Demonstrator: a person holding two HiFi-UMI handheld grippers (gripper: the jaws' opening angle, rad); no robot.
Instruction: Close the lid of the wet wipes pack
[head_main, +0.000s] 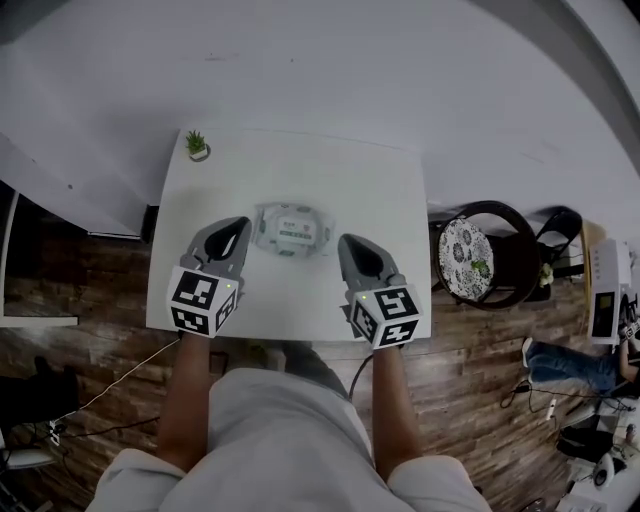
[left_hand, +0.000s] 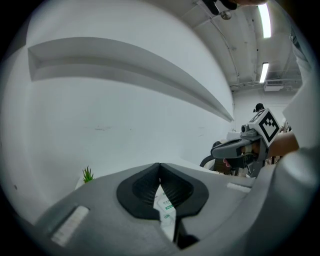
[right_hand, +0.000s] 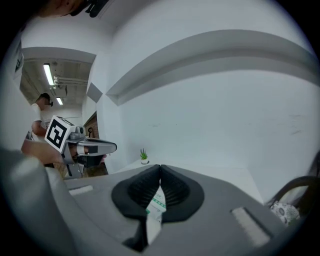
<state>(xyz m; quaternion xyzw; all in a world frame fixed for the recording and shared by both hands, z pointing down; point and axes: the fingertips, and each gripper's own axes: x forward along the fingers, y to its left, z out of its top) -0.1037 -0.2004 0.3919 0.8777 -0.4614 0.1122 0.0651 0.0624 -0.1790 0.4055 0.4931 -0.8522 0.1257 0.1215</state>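
Dim, even light from ceiling tubes (left_hand: 264, 21) (gripper views fisheye-bent, black at the corners), soft shadows.

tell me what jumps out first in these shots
The two grey grippers with marker cubes stand out first: the left gripper and the right gripper, both with jaws shut, flank the wet wipes pack in the middle of the white table. A small potted plant sits at the table's far left corner.
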